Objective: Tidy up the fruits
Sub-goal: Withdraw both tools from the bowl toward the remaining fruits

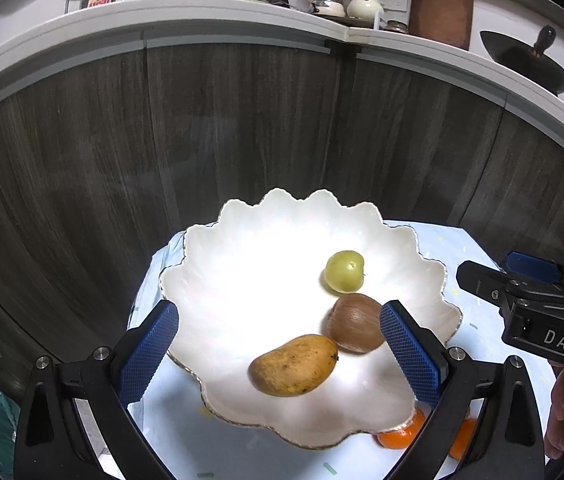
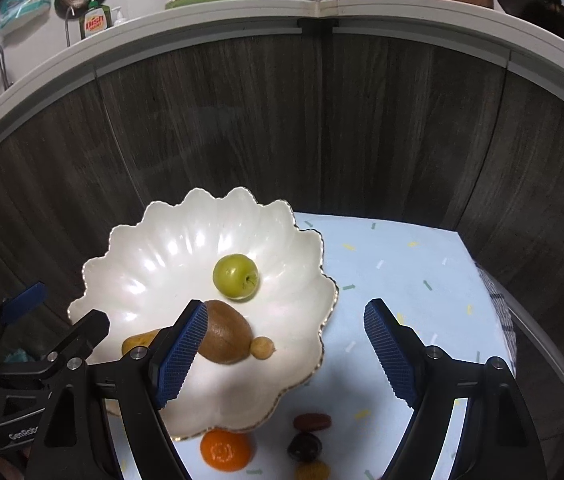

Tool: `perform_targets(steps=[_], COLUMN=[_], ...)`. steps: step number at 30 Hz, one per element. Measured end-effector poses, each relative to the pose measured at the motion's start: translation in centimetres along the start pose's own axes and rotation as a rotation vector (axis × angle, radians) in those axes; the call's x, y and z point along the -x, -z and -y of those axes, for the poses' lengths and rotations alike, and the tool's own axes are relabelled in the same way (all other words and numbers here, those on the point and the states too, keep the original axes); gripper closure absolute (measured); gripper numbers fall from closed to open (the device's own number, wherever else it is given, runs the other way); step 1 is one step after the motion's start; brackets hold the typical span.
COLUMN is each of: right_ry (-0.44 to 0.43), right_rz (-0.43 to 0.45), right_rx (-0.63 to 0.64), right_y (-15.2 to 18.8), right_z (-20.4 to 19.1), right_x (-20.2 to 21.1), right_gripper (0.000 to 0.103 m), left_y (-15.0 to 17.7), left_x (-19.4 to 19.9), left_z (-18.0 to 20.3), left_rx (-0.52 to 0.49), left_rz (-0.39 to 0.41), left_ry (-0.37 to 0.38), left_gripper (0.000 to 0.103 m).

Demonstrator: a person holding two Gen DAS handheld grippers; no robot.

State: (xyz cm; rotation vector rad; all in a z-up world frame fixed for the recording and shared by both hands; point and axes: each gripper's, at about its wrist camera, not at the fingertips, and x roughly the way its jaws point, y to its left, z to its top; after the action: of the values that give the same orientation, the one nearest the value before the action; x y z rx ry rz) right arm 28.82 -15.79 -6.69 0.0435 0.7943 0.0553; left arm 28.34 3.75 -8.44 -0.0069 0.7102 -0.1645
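The left gripper (image 1: pixel 279 346) is hovering with its jaws spread wide and holding nothing, above the near part of the scalloped white bowl (image 1: pixel 217 248). Between its 2 blue pads, the mango (image 1: pixel 294 365) is lying in the bowl, touching the kiwi (image 1: pixel 356 323), which is sitting just inside the right pad. The green apple (image 1: pixel 344 271) is resting beyond the kiwi, farther ahead of the fingertips.

The right gripper (image 2: pixel 284 354) is also gaping wide and carrying nothing. Its left pad is covering part of the kiwi (image 2: pixel 227 332), with a small tan fruit (image 2: pixel 262 347) lying against the kiwi, between the pads. Below the pads, on the pale blue cloth (image 2: pixel 394 272), an orange (image 2: pixel 225 450), a reddish-brown fruit (image 2: pixel 312 421), a dark fruit (image 2: pixel 305 447) and a small yellowish fruit (image 2: pixel 313 470) are waiting outside the bowl.
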Motion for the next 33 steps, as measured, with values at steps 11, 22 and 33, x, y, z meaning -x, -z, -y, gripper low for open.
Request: perform_targets(steps=[11, 22, 33], right_ry=[0.002, 0.008, 0.019], right_rz=[0.023, 0.041, 0.038], right_rx=[-0.043, -0.078, -0.087], right_y=[1.1, 2.4, 4.2], right_z=[1.7, 3.4, 4.9], right_x=[2.6, 4.9, 6.3], right_gripper=[0.022, 0.022, 0.022], left_y=[0.0, 0.8, 2.3], left_x=[2.3, 3.9, 4.7], left_z=[2.2, 4.6, 6.5], left_rx=[-0.049, -0.087, -0.122], left_rz=[0.008, -0.001, -0.029], left_ry=[0.005, 0.019, 0.042], left_gripper=[0.001, 0.001, 0.001])
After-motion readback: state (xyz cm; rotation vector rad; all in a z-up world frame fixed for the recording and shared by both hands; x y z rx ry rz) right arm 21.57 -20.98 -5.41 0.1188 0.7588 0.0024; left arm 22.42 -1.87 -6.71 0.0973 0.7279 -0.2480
